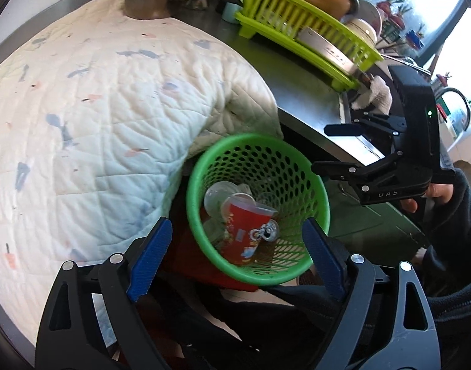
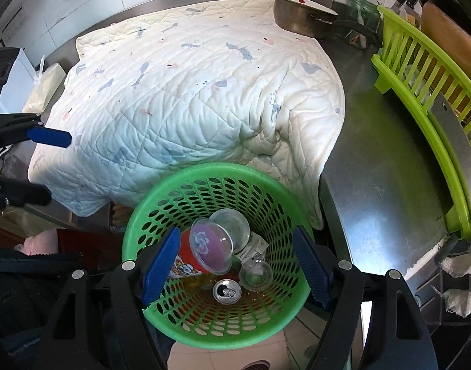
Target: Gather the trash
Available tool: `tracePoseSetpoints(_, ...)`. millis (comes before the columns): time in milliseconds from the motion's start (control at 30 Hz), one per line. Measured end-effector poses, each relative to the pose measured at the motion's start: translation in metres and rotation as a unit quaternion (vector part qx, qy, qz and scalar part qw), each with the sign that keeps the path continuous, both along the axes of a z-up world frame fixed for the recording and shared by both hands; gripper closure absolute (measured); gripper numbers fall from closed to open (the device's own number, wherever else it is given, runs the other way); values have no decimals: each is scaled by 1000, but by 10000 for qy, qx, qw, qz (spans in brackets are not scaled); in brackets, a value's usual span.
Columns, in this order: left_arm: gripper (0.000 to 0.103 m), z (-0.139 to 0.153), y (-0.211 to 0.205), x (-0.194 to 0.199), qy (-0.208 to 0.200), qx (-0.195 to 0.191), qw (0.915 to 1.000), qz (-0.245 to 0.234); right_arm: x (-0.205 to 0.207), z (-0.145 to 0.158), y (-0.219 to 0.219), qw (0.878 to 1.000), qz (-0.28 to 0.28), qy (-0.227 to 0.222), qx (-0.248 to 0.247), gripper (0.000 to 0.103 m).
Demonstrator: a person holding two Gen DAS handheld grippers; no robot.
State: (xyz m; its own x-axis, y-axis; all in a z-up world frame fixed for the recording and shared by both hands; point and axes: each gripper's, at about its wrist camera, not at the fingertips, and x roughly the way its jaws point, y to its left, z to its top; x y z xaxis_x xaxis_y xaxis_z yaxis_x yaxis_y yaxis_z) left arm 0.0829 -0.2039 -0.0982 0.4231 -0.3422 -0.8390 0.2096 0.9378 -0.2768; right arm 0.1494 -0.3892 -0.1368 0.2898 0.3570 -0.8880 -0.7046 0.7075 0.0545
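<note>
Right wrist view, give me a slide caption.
Open right gripper over green basket holding a can, red cup and clear lids.

red cup (image 2: 186,259) half hidden behind clear domed lid (image 2: 209,246), dish rack (image 2: 426,92) cut by frame edge, basket (image 2: 204,336) floor obscured

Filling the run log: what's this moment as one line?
left gripper open, empty | right gripper open, empty, over green basket | basket holds red cup, can, clear lids | quilted mat bare

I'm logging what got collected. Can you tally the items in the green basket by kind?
In the basket:
Red cup: 1
Can: 1
Clear lids or cups: 3 visible
Total: 5 visible; more may be hidden underneath.
</note>
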Motion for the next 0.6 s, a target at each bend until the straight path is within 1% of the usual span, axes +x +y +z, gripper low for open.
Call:
tracePoseSetpoints(133,18,11,18,2,-111,164,9997,110,7,-2,3,10000,9,4,79,31)
tracePoseSetpoints(300,17,21,42,0,-212,283,9984,438,17,-9,8,9998,30,84,184,30)
tracePoseSetpoints(433,17,18,51,-1,-159,202,9971,715,22,-12,13,9996,193,117,176,30)
tracePoseSetpoints(600,17,9,51,1,-7,134,9963,847,28,-12,15,9992,239,149,297,30)
